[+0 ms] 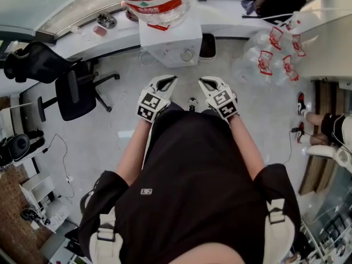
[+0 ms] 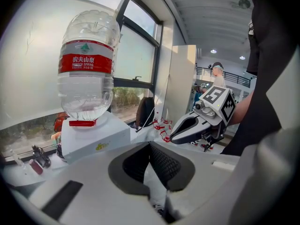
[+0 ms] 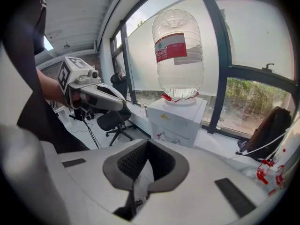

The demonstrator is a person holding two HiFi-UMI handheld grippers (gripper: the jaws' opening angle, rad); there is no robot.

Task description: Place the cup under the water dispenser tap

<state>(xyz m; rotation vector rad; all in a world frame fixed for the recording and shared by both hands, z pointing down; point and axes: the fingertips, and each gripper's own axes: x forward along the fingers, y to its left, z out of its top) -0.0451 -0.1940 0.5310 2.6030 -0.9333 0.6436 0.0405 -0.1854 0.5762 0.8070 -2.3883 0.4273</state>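
Observation:
The white water dispenser [image 1: 171, 40] stands against the window ledge ahead, with a big clear bottle [image 1: 157, 1] with a red label upside down on top. It also shows in the left gripper view [image 2: 93, 137] and, with its taps facing me, in the right gripper view [image 3: 176, 118]. No cup shows in any view. My left gripper [image 1: 170, 81] and right gripper [image 1: 204, 82] are held side by side in front of my body, short of the dispenser. Both are shut, with nothing between the pads [image 2: 161, 165] [image 3: 131, 161]. Each gripper sees the other: the right gripper [image 2: 177, 135], the left gripper [image 3: 122, 108].
A black office chair [image 1: 77, 89] stands on the floor to the left. Several empty bottles with red handles [image 1: 272, 54] lie to the right of the dispenser, and a dark bin [image 1: 208, 45] stands beside it. A black bag [image 1: 278, 1] rests on the ledge. Another person's legs [image 1: 322, 122] show at far right.

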